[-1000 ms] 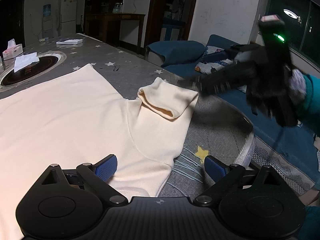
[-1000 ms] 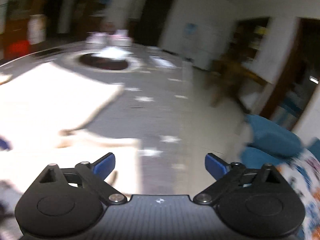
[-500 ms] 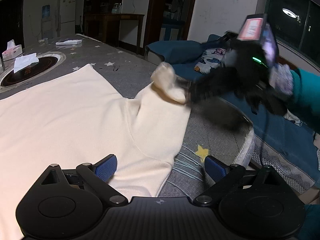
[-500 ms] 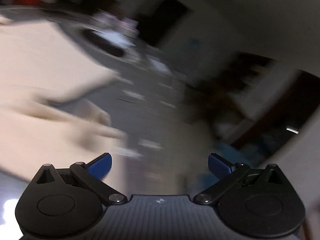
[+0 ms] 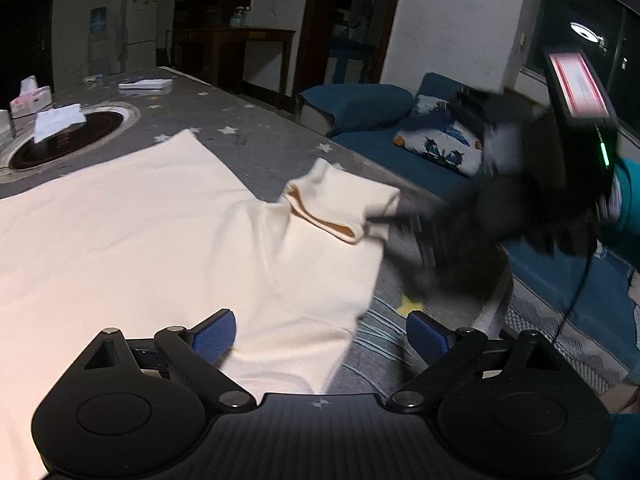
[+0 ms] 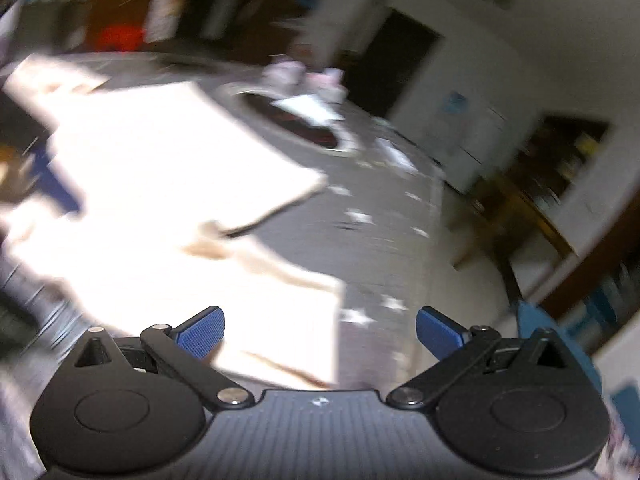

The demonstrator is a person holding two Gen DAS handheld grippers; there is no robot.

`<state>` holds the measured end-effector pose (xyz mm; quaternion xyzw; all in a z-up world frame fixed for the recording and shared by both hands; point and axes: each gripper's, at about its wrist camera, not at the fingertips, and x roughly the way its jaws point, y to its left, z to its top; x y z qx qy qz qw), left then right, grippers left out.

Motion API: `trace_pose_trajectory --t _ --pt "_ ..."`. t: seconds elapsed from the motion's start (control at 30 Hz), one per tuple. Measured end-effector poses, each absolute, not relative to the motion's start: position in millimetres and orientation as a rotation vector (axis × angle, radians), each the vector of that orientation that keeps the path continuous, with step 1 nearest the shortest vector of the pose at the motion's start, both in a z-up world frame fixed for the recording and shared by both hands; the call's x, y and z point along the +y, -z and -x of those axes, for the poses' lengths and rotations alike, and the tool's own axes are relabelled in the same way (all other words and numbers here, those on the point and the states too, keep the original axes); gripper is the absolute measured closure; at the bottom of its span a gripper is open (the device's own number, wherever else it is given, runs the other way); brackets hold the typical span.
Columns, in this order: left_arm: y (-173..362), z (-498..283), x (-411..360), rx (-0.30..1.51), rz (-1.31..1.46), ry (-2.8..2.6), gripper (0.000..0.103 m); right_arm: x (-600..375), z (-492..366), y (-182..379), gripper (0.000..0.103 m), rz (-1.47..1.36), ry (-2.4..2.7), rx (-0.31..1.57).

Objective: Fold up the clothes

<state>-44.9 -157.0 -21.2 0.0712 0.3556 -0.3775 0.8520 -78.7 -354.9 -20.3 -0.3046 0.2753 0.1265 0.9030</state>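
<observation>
A cream garment (image 5: 168, 240) is spread across the grey star-patterned table (image 5: 260, 140), filling the left and centre of the left wrist view. Its folded collar (image 5: 340, 204) is seen right of centre, with the blurred right gripper (image 5: 404, 220) just beside it. The left gripper (image 5: 320, 332) is held spread over the garment's lower edge; the right gripper's blue pads (image 6: 200, 332) are also spread apart.

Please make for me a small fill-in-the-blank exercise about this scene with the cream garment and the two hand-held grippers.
1. The cream garment lies spread on a grey table printed with white ____.
2. The left hand-held gripper has its blue pads ____, holding nothing.
3. The right hand-held gripper is near the garment's folded-back ____.
4. Beyond the table stands a ____ sofa.

Missing words: stars; open; sleeve; blue
</observation>
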Motion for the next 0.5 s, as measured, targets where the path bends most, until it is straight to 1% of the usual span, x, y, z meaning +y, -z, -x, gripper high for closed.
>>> trace_pose_trajectory --t 0.07,0.2,0.27,0.4,0.5 --pt "16 44 -151 0.733 -0.139 0.776 0.009 -342 85 28 0.000 0.699 -0.315 0.563" --pt "12 38 -138 0.717 -0.121 0.735 0.009 -324 87 26 0.000 0.806 -0.338 0.531" --pt "14 34 -134 0.727 -0.119 0.712 0.012 -318 77 28 0.000 0.835 -0.340 0.539" --pt "22 32 -128 0.758 -0.110 0.687 0.012 -311 72 30 0.000 0.951 -0.334 0.531" --pt "25 33 -126 0.763 -0.108 0.683 0.012 -314 58 45 0.000 1.088 -0.197 0.460"
